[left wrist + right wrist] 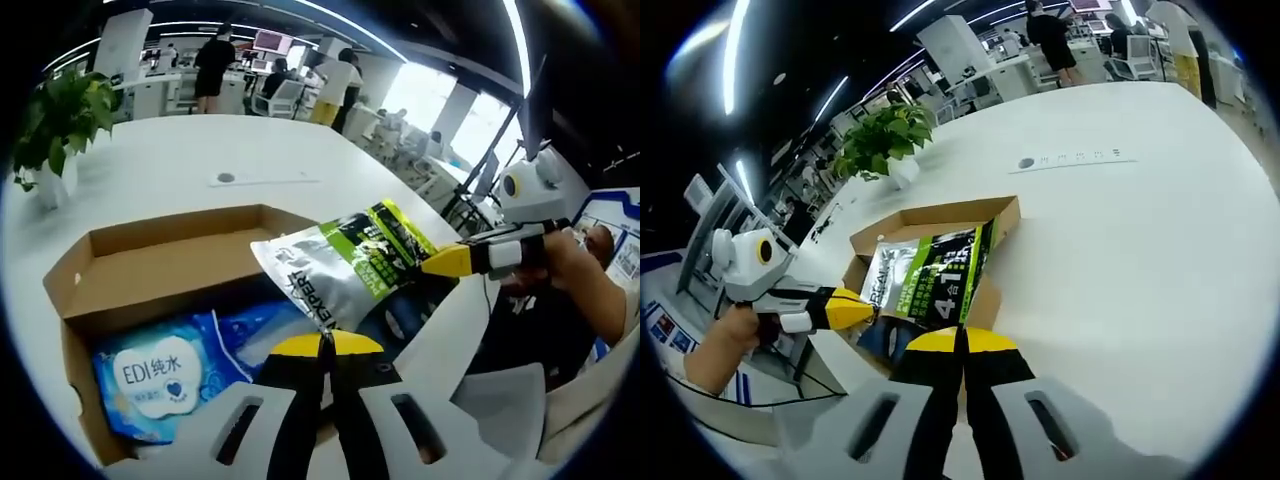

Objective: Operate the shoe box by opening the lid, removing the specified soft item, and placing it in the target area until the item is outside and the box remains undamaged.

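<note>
A potted plant [55, 125] stood at the far left of the white counter [190, 150]. Nearer lay the open cardboard shoe box [150, 265], a blue wipes pack [165, 375] lying inside it. Above the box hung the green-and-silver pouch [345, 262] — the left hand-held gripper [327, 343] had its jaws closed on the pouch's lower edge, and the right hand-held gripper [448, 261] pinched the opposite end, its yellow tips pressed together — a person's hand [575, 265] behind it.
</note>
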Motion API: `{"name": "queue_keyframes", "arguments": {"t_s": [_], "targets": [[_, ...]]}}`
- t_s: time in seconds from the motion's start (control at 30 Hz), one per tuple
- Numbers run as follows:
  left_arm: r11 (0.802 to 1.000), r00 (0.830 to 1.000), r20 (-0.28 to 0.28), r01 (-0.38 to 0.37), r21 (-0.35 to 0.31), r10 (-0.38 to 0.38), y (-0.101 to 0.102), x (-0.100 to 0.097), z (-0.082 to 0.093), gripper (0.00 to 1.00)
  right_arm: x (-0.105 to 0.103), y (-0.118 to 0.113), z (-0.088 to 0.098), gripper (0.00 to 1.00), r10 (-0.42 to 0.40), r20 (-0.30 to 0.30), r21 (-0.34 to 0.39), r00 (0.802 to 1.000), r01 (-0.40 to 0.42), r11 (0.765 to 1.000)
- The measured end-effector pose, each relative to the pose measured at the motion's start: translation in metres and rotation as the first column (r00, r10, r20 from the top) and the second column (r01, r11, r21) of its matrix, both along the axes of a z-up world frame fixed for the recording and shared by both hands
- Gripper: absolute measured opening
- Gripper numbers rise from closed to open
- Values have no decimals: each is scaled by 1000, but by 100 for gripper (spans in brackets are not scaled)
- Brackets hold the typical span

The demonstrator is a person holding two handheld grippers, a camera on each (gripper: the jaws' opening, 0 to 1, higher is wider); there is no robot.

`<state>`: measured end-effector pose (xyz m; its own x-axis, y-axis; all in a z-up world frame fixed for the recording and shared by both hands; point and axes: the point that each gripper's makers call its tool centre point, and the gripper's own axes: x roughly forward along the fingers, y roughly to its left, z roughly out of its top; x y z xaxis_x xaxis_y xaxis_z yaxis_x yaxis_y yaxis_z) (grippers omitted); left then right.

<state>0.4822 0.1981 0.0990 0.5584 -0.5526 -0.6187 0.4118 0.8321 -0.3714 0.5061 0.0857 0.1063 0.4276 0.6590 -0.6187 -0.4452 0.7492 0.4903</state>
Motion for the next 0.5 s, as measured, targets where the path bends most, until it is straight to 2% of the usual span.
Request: {"name": "queue_keyframes", "arguments": {"t_s": [0.5], "targets": [[999, 999, -13, 47, 6, -47, -42, 9, -7, 0, 6, -44, -11, 0, -35, -26, -36, 999, 34, 999]]}}
